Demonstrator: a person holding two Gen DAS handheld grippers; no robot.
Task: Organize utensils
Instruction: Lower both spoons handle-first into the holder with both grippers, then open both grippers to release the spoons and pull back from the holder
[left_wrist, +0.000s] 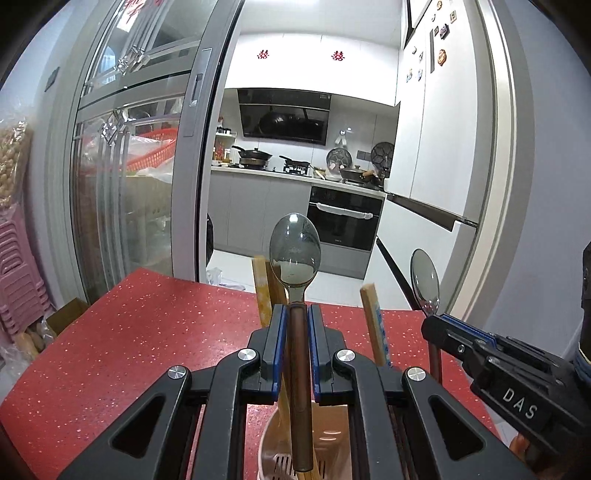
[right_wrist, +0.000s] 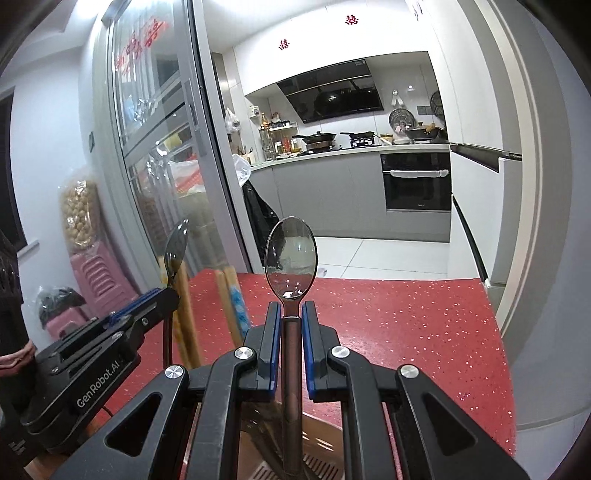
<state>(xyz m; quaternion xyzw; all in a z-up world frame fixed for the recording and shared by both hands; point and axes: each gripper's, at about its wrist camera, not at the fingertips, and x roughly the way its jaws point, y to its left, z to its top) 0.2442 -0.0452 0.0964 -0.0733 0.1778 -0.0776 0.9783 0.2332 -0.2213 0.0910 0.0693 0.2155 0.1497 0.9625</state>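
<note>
My left gripper (left_wrist: 296, 314) is shut on the brown handle of a steel spoon (left_wrist: 294, 251), which stands upright with its bowl up. The handle's lower end hangs inside a pinkish utensil holder (left_wrist: 328, 421) on the red speckled table (left_wrist: 129, 332). Wooden chopsticks (left_wrist: 375, 325) stand in the holder. In the right wrist view, my right gripper (right_wrist: 291, 314) is shut on a second upright spoon (right_wrist: 290, 254), its handle reaching down into the same holder (right_wrist: 321, 439). Each gripper shows in the other's view: the right gripper (left_wrist: 430, 321) and the left gripper (right_wrist: 168, 293).
The table's far edge (right_wrist: 369, 275) runs in front of an open kitchen doorway. A glass sliding door (left_wrist: 140, 166) stands at the left, with pink stools (right_wrist: 99, 277) beside it. A white fridge (left_wrist: 443, 129) is at the right.
</note>
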